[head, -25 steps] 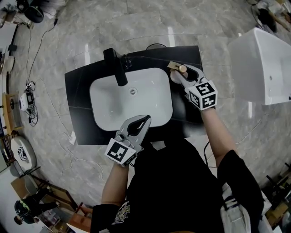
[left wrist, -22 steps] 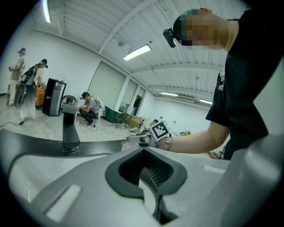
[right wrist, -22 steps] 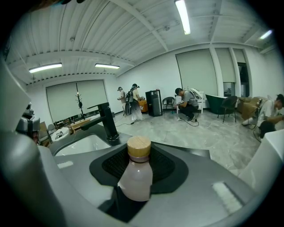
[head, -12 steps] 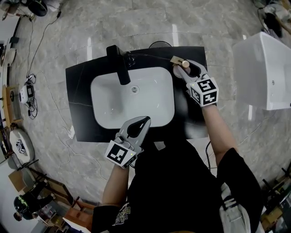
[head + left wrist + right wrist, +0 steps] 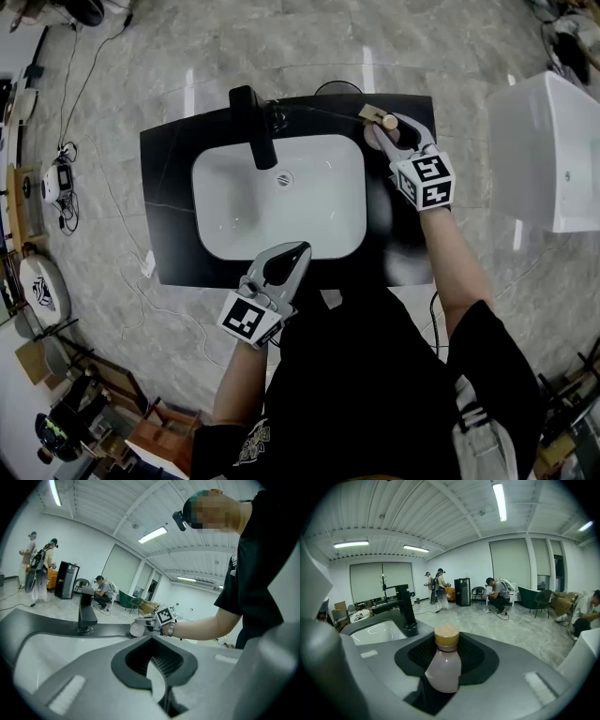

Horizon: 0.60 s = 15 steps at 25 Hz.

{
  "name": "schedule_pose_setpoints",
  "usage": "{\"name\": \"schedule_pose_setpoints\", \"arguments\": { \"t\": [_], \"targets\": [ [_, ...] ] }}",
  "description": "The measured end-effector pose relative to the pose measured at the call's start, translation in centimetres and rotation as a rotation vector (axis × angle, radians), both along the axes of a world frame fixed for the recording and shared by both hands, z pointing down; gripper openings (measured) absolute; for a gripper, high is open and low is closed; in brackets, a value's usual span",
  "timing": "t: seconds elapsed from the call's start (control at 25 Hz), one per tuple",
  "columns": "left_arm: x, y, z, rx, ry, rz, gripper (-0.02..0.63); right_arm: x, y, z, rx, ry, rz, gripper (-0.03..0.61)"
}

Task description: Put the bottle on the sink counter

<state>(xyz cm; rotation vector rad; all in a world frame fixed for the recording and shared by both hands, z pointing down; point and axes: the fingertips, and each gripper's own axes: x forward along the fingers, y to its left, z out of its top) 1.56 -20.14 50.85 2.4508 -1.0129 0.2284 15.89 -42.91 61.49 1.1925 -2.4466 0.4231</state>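
The right claw [image 5: 384, 134] is clamped on a pale bottle [image 5: 443, 667] with a tan cap, over the far right corner of the black bench [image 5: 169, 211], right of the tap [image 5: 255, 131]. The left claw [image 5: 294, 252], jaws together and empty, hangs at the near edge of the white basin [image 5: 234, 206].

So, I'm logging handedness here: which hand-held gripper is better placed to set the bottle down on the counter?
Right. The right hand-held gripper holds the bottle at the back right corner of the counter; the left hand-held gripper is shut and empty near the front edge.
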Motion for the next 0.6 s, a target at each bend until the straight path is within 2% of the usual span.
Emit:
{"name": "schedule_pose_setpoints", "arguments": {
  "t": [0.16,0.36,0.52,0.6],
  "targets": [
    [0.1,0.1,-0.2,0.015,0.010,0.003,0.000,0.0,0.2,0.2,0.029,-0.003,-0.002,0.166],
    [-0.2,0.8,0.1,-0.022,-0.004,-0.006,0.000,0.0,0.6,0.3,0.042,0.017,-0.013,0.167],
    [-0.2,1.2,-0.1,-0.007,0.003,-0.002,0.000,-0.2,0.5,0.3,0.048,0.020,-0.021,0.167],
    [-0.3,1.8,0.3,-0.028,-0.003,-0.006,0.000,-0.2,0.5,0.3,0.047,0.017,-0.020,0.169]
  ]
}}
